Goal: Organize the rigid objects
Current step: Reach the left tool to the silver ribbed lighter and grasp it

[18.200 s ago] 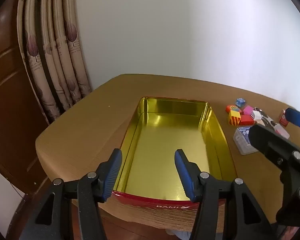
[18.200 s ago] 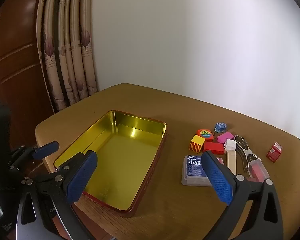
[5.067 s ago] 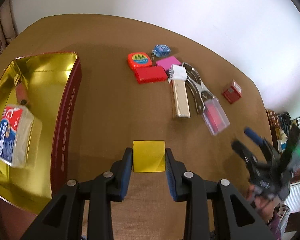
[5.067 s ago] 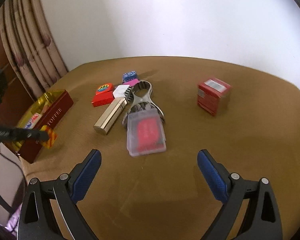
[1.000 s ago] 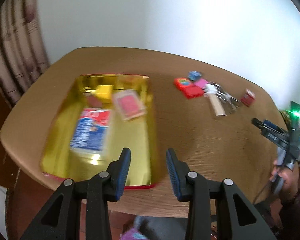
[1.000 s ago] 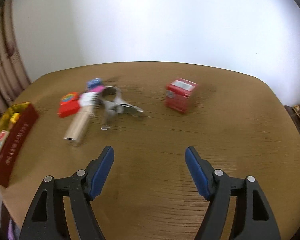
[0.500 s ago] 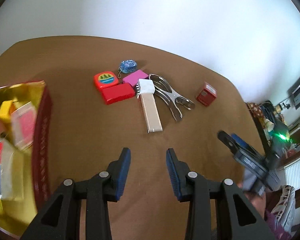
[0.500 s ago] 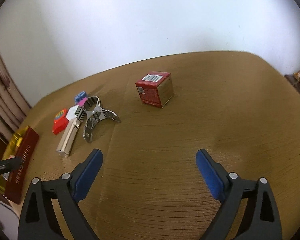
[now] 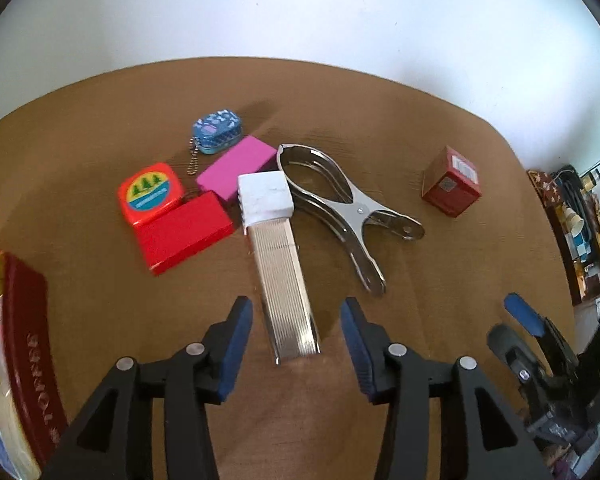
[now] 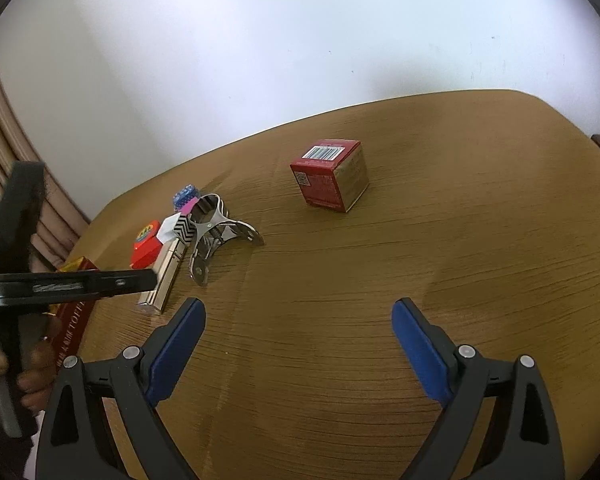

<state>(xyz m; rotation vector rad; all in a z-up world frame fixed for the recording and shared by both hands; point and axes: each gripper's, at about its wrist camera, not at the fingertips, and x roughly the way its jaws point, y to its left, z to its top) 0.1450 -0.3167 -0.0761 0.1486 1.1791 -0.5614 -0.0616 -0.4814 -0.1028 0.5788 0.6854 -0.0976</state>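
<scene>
My left gripper [image 9: 296, 332] is open, its blue pads on either side of the near end of a ribbed gold bar [image 9: 286, 280] with a white block [image 9: 264, 196] at its far end. Next to the bar lie a red box [image 9: 184, 232], a red-orange tape measure [image 9: 150, 192], a pink block [image 9: 236, 166], a blue keychain tin [image 9: 218, 130] and a metal clamp [image 9: 348, 208]. A small red cube box [image 9: 452, 182] stands apart at the right. My right gripper [image 10: 300, 332] is open and empty over bare table, the red cube box [image 10: 332, 180] ahead of it.
The red and gold tin [image 9: 28, 344] with items inside stands at the left edge of the round wooden table [image 9: 440, 280]. In the right wrist view the left gripper's black body [image 10: 60, 282] crosses the left side. Cluttered shelves [image 9: 580, 220] stand beyond the table's right edge.
My left gripper has moved forward and down onto the gold bar, whose near end now lies between its pads. My right gripper has barely moved.
</scene>
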